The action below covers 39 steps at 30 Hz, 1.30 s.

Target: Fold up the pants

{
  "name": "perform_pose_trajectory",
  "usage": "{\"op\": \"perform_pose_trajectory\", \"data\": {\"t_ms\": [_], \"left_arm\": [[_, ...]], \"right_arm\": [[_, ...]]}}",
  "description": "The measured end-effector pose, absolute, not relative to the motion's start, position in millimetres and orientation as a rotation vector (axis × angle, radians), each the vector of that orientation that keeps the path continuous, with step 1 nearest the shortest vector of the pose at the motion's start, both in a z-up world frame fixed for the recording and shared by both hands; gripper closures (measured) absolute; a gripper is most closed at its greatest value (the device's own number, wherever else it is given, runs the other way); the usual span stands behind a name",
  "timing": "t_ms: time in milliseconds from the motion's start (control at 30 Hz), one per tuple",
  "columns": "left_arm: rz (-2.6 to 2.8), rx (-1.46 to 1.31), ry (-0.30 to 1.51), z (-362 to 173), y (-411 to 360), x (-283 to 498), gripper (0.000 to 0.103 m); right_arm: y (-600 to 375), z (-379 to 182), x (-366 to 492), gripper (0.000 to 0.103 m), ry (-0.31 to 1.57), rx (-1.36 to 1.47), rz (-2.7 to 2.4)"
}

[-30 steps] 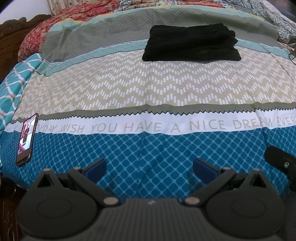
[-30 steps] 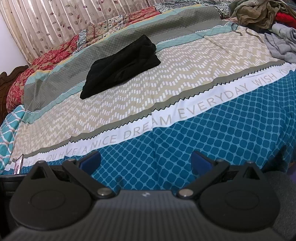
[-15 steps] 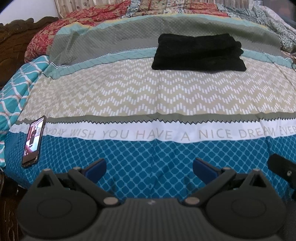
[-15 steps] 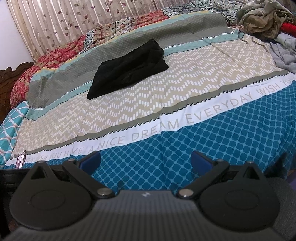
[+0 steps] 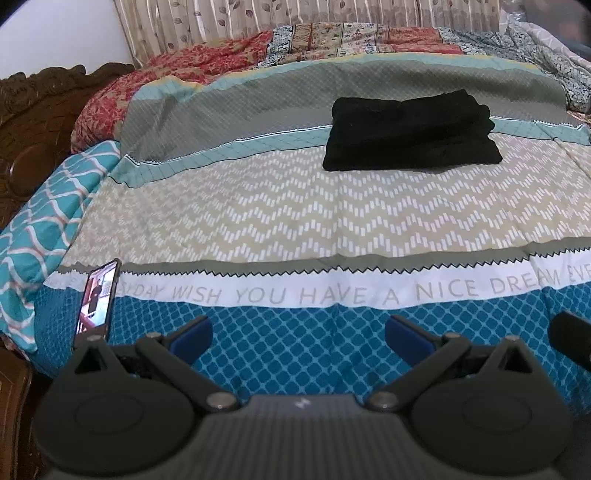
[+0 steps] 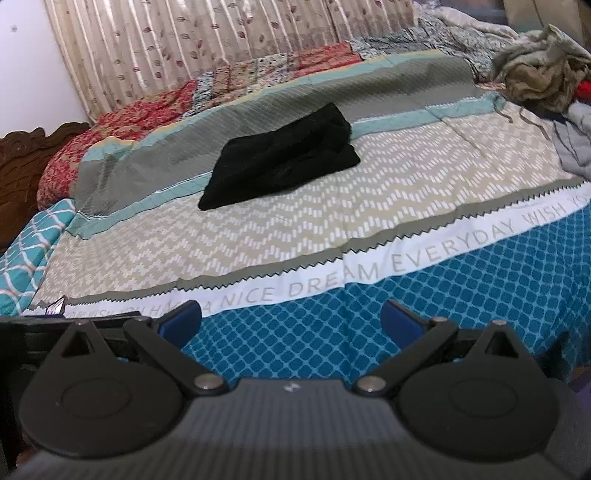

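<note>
The folded pants [image 5: 410, 131] [image 6: 280, 157] lie on the bedspread [image 5: 295, 206] [image 6: 332, 221], toward the far side of the bed. A phone [image 5: 98, 295] lies on the bedspread at its near left edge, well apart from the pants. Behind the pants a quilt [image 5: 332, 40] [image 6: 221, 88] runs across the bed, with a curtain [image 5: 258, 18] [image 6: 203, 44] behind it. The headboard [image 5: 33, 122] [image 6: 22, 162] stands at the left. A heap of clothes [image 6: 546, 74] lies at the far right of the bed. Both grippers, left [image 5: 298, 334] and right [image 6: 291, 318], hang over the near edge.

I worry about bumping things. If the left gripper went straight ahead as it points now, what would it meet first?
Probably the bedspread. The open left gripper hovers over its blue band, holding nothing. The folded black pants lie farther back; the phone sits off to the left. Depth is uncertain.
</note>
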<state>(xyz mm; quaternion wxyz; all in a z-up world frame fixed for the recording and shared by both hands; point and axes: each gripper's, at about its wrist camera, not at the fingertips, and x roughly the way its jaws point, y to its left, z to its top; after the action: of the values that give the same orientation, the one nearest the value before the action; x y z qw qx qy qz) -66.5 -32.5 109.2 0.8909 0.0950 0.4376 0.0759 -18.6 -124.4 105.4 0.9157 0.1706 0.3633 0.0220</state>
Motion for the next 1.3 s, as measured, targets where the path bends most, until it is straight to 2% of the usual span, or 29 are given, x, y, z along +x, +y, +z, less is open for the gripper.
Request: {"op": "perform_pose_trajectory", "data": {"t_ms": [567,1300], "left_arm": [[0.109,0.144,1.049,96.7,-30.6,-68.7,0.0],[0.096,0.18,1.059,95.1,-40.3,-68.4,0.0]], "right_arm": [[-125.3,100.7,-18.5,0.0,0.774,0.368,0.038],[-131.6,102.1,-18.7,0.0,0.768,0.268,-0.053]]}}
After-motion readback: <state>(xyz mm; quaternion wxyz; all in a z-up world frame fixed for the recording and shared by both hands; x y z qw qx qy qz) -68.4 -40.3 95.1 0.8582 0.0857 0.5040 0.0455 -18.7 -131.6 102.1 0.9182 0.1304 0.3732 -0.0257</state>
